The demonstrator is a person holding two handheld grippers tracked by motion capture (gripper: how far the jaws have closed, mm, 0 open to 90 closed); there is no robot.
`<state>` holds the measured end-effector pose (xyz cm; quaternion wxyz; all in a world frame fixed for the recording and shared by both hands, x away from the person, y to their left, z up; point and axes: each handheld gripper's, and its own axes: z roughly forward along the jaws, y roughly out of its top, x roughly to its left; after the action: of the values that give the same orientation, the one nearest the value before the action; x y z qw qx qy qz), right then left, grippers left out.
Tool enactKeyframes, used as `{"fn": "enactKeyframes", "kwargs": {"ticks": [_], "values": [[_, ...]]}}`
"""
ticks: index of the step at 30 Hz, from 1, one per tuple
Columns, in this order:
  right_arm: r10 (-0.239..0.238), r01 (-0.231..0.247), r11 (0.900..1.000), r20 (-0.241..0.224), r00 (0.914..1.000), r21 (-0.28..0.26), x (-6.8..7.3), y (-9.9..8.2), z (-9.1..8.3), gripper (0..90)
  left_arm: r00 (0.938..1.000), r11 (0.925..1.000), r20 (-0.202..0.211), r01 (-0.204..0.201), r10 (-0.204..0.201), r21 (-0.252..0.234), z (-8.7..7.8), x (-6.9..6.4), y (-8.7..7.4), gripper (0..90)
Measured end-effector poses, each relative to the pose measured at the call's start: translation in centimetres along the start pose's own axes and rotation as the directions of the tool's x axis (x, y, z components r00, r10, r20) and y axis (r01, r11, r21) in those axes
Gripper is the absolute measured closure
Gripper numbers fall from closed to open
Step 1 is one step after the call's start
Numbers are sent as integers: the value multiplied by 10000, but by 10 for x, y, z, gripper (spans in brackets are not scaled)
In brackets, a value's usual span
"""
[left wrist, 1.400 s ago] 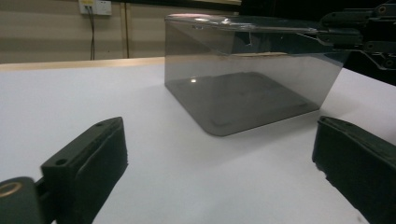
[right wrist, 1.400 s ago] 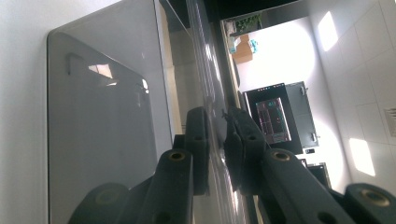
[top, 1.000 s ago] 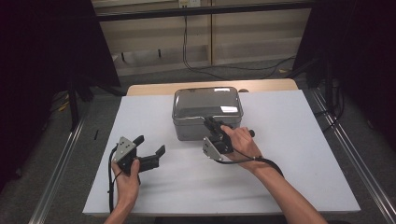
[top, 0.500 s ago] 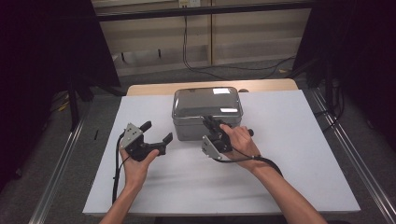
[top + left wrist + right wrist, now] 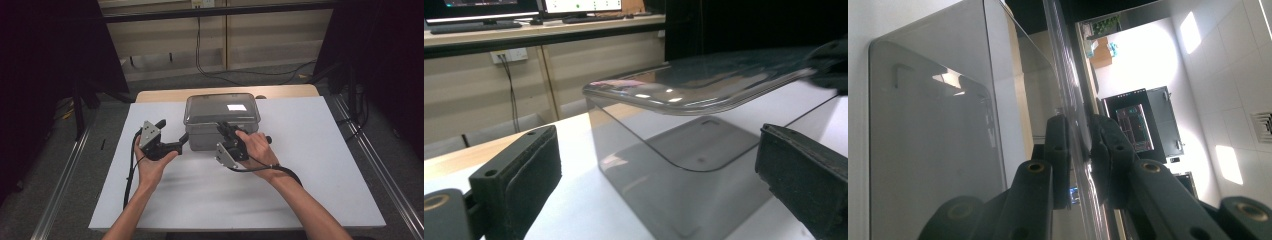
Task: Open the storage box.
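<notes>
Right gripper (image 5: 226,131) fingers pinch the clear lid (image 5: 221,107) of the smoky box (image 5: 200,140); left gripper (image 5: 172,135) fingers gape.

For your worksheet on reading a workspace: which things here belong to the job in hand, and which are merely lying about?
In use: clear box; its lid; right gripper, clamped on the lid's edge; left gripper, open beside the box.

Lying about: wall cables; monitors.

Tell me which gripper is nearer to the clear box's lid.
Right. The right gripper is shut on the front rim of the lid, so it touches it. The left gripper is open at the box's left side, apart from the lid.
</notes>
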<state>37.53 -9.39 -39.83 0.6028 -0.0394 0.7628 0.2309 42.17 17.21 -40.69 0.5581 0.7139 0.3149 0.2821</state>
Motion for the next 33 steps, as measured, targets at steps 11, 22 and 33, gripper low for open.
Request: {"fn": "enactKeyframes", "kwargs": {"ticks": [11,22,33], "values": [[-128,128,9999,-27,9999,79,-6,-1,1,791,9998,9999,-123,125,-126,-21,17,12,-5,111],[-74,74,9999,-1,10000,94,-6,0,1,791,9989,9987,49,-466,467,-183,34,8,2,214],[-41,41,9999,15,10000,93,-7,-1,1,790,9974,9971,164,-691,696,-305,45,7,-1,322]]}}
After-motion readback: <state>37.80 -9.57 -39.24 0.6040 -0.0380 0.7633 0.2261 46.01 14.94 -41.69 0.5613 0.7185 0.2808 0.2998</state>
